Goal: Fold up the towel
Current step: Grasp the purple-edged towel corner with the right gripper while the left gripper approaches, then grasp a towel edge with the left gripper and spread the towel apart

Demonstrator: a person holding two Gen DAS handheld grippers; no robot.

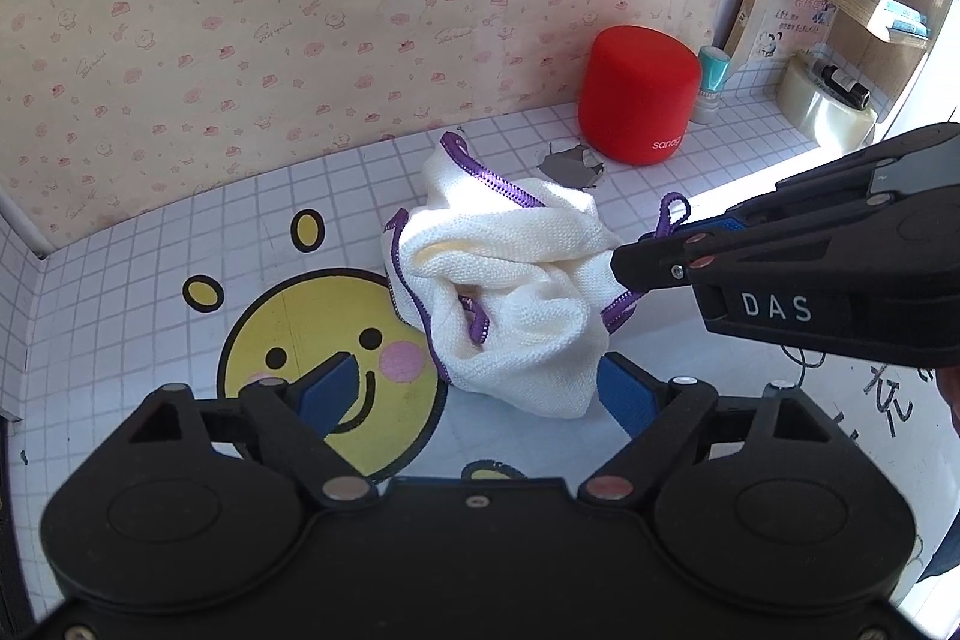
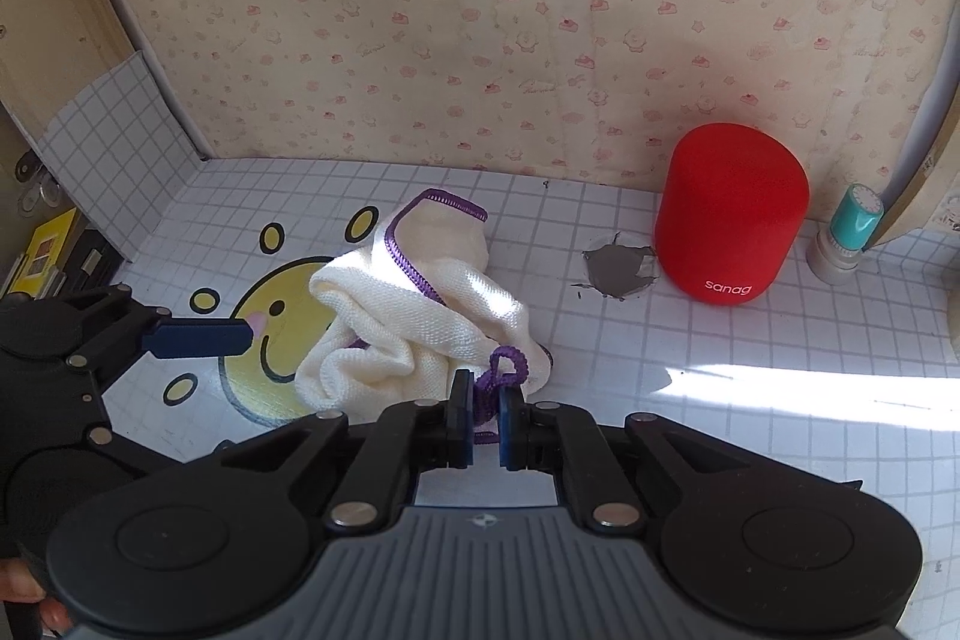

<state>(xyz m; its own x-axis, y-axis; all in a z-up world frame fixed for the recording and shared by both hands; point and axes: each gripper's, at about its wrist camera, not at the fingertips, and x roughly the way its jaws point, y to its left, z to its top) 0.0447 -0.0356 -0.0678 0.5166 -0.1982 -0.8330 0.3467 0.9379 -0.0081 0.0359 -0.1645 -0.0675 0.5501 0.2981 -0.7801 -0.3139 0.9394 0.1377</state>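
Towel [image 2: 420,322] looks light and floppy; my right gripper [image 2: 485,421] pinches its purple hem, left gripper [image 1: 480,388] wide open.

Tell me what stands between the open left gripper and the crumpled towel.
Nothing visible does. The left gripper is open just short of the towel, with only bare tabletop between them. The right gripper is shut on the towel's purple edge at the far side. The red speaker stands well behind.

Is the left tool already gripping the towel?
No: the left tool is wide open, its blue fingers spread beside the crumpled towel, pinching nothing.
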